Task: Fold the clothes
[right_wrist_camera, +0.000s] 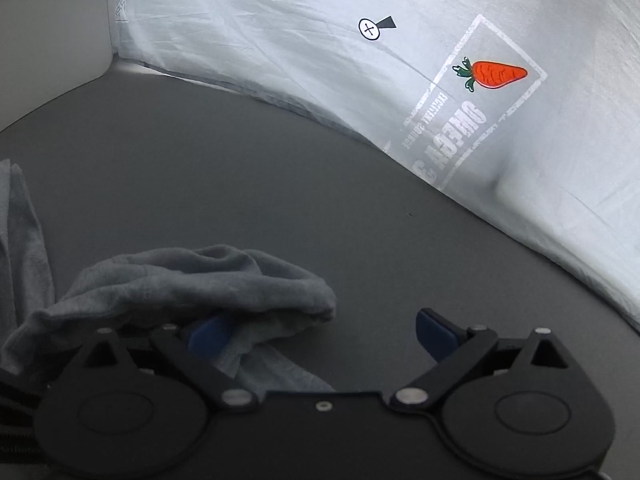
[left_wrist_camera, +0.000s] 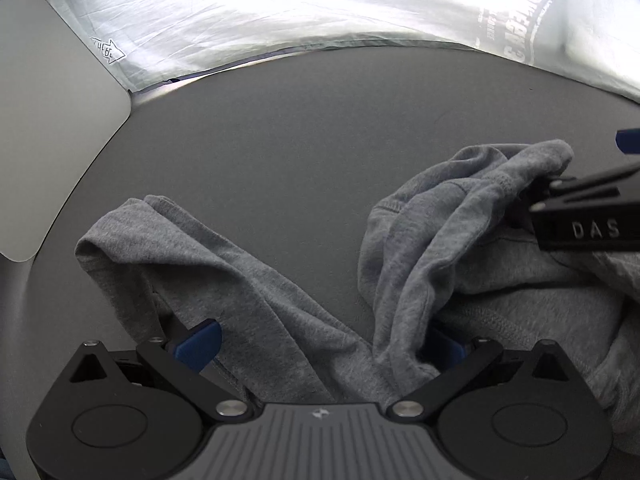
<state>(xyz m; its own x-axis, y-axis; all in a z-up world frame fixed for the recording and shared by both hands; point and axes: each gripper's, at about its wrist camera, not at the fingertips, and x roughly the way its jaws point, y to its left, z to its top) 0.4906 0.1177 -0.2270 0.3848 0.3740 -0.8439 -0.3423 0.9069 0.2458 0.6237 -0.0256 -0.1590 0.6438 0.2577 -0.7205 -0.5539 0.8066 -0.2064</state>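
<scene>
A grey knit garment [left_wrist_camera: 440,248] lies crumpled on a dark grey surface [left_wrist_camera: 280,140]. One limp part [left_wrist_camera: 180,248] trails to the left, and a bunched heap sits on the right. My left gripper [left_wrist_camera: 320,346] is open, jaws wide apart, with folds of the cloth lying between the blue fingers [left_wrist_camera: 198,344]; its right finger is half hidden under a fold. My right gripper [right_wrist_camera: 324,334] is also open wide. The garment's bunched edge [right_wrist_camera: 200,280] drapes over its left blue finger [right_wrist_camera: 212,336], while the right finger is bare. Its blue fingertip [left_wrist_camera: 628,142] shows at the heap's far right.
A rumpled white sheet [right_wrist_camera: 320,60] with a printed orange carrot [right_wrist_camera: 498,74] and grey lettering rises along the back of the surface. A pale flat panel [left_wrist_camera: 48,140] borders the left side. Bare dark surface [right_wrist_camera: 240,168] lies between the garment and the sheet.
</scene>
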